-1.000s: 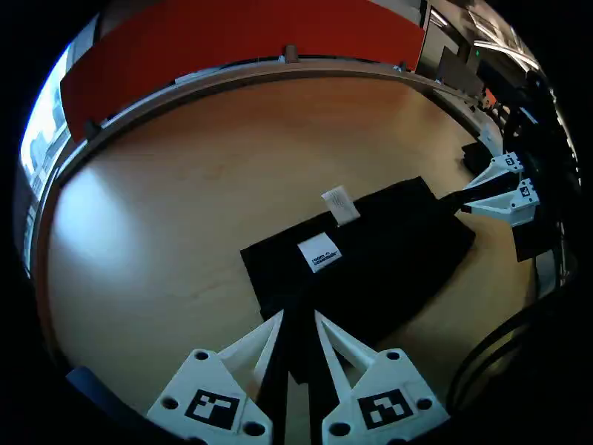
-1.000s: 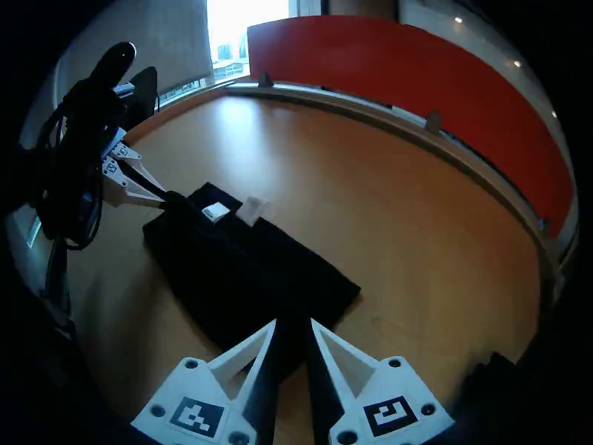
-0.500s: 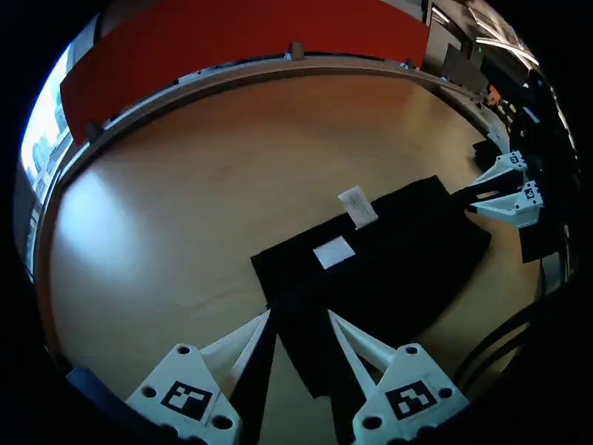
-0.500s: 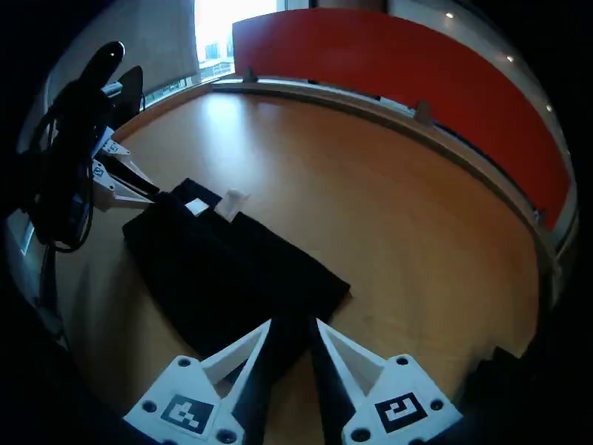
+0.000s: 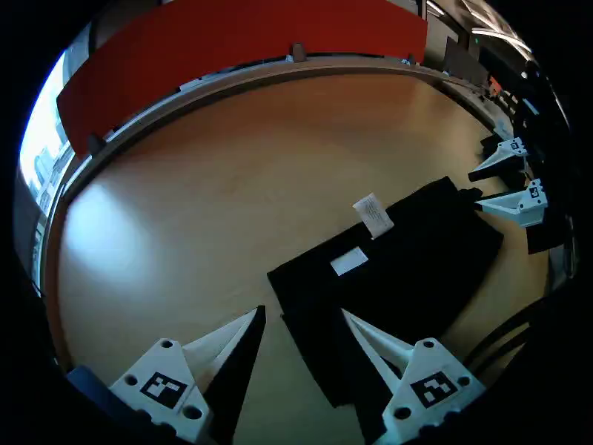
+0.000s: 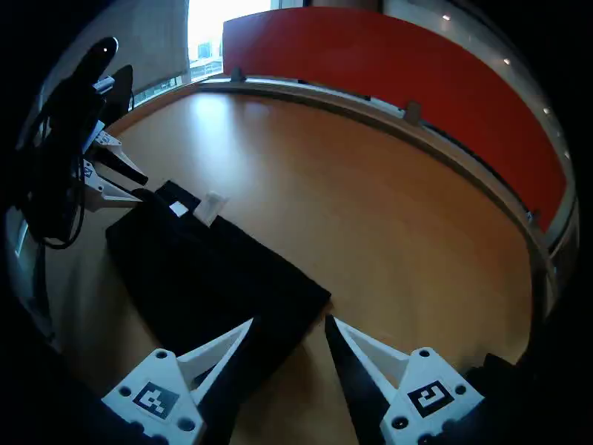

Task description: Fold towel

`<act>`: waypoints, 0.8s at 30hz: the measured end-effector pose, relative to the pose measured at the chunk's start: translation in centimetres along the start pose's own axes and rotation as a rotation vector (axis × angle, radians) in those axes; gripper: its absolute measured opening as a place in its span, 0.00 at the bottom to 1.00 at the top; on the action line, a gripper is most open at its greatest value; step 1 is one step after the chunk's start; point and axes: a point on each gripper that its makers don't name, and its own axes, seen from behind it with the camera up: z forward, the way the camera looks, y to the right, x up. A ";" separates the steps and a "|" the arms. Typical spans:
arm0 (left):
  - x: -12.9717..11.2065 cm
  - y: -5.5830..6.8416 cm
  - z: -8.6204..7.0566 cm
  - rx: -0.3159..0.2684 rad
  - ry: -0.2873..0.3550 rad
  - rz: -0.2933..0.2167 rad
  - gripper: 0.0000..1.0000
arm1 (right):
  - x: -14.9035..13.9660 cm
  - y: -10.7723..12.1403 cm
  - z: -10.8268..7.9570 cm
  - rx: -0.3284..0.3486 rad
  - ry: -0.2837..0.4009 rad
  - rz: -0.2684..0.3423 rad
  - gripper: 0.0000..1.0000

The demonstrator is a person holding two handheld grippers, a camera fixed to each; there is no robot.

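Left gripper (image 5: pixel 301 311), nearest its own camera: I logged the fingers spread wide, nothing clamped. The near corner of the black towel (image 5: pixel 415 267) lay in the gap between them, flat on the wooden table (image 5: pixel 185 222).

Right gripper (image 6: pixel 290 320), same story in the right gripper view: fingers parted, no cloth pinched, and the opposite end of the towel sat just ahead of the left finger and partly under it.

Farther along, the towel stretched as a dark rectangle between the two tools. A white label (image 5: pixel 348 261) sat on its top face. A white tag (image 5: pixel 373 215) stuck out past the far edge onto bare wood.

At the far end in each view I saw the other gripper, jaws apart, tips just beside the towel's end. I could not tell whether they touched it.

Beyond: open tabletop, then a red panel (image 6: pixel 415 67) along the back rim, and a bright window (image 6: pixel 211 22).
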 end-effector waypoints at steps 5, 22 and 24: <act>0.4 -0.7 0.2 0.016 0.004 0.008 0.73 | 0.5 0.4 0.3 -0.011 0.004 0.010 0.67; 1.5 -2.2 -0.8 0.049 0.040 0.011 0.91 | 1.3 1.8 0.1 -0.053 0.021 0.007 0.79; 1.4 -2.1 -1.0 0.049 0.040 0.011 0.92 | 1.3 1.8 0.0 -0.055 0.023 0.011 0.82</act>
